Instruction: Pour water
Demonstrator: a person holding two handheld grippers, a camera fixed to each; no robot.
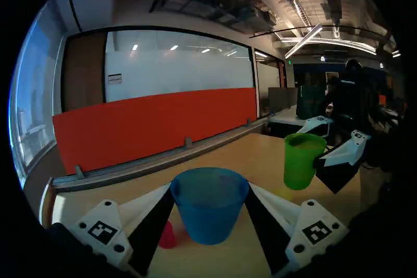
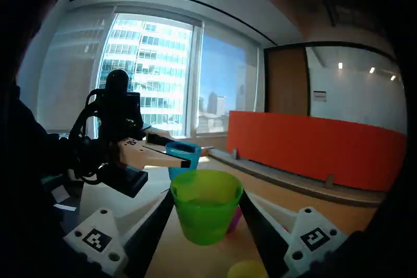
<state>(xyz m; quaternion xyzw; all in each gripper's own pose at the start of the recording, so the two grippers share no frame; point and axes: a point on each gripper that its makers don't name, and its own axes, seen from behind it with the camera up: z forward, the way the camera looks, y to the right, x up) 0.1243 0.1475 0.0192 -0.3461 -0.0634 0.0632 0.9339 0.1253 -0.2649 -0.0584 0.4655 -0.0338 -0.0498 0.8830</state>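
Two white-and-black handheld grippers
Left gripper and right gripper: white wedge fingers with black inner faces, a black-and-white square marker and dark screws at each base; black housing with looped cables.

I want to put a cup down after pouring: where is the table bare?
The wooden table is bare between the blue cup, the green cup and the rail under the orange panel. It is crowded just below the held cups: a pink cup and a yellow cup stand there.
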